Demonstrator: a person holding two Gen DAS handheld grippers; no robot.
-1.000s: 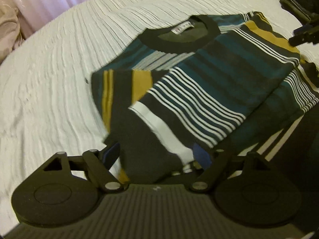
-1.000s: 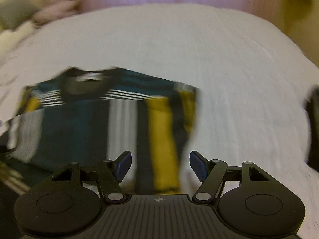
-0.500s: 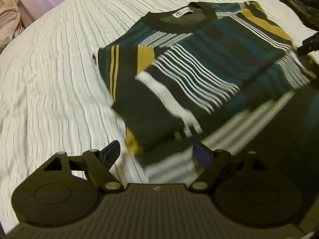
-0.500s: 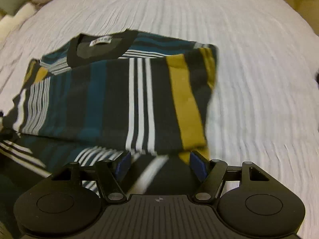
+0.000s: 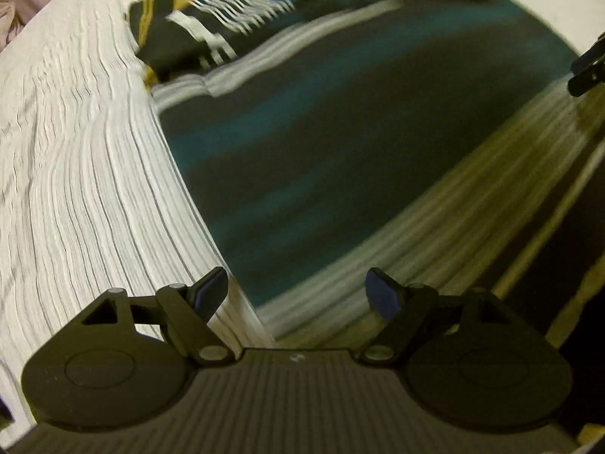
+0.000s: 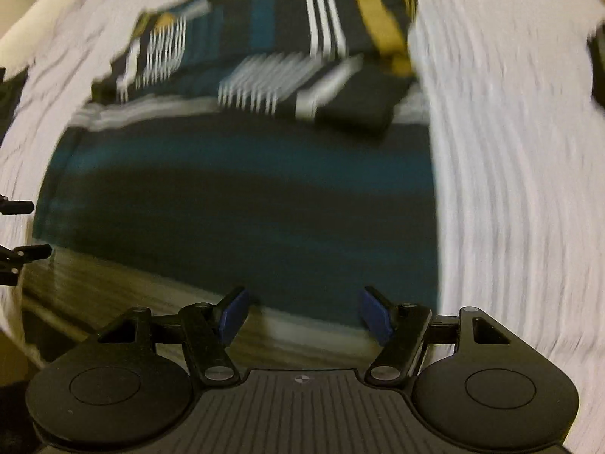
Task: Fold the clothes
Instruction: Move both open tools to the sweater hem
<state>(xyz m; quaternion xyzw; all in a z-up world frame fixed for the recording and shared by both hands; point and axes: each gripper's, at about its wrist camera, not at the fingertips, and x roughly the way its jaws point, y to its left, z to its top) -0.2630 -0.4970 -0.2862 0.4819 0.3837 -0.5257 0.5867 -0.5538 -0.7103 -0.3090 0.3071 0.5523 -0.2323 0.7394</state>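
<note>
Both grippers have dropped low and pulled back toward the near end of the sweater since half a sec ago; the collar, which sat near top of frame then, is now out of view, and the lower body fills both pics w/ heavy motion blur. Biggest thing first: the bed, white ribbed cover, w/ the sweater lying flat on it. Progress, as I judge it: both sleeves look already folded in across the chest, striped cuffs overlapping at the far end, so that stage seems done. Left to do: bring the bottom hem up over the body, maybe one more fold after, then tidy. Prob. about halfway. Left gripper sits over the sweater's left side edge, fingers spread wide, nothing between them; one pad over the bed cover, the other over fabric. Right gripper hovers right at the hem's pale band nr the right corner, fingers also wide apart, holding nothing. Whether the tips touch cloth, can't tell: too blurry. In the right cam, black tips at the left edge look like the other gripper. Labels/writing: none readable now; no neck tag in view. Only mark is a small round target symbol on the right gripper's body, no text.
</note>
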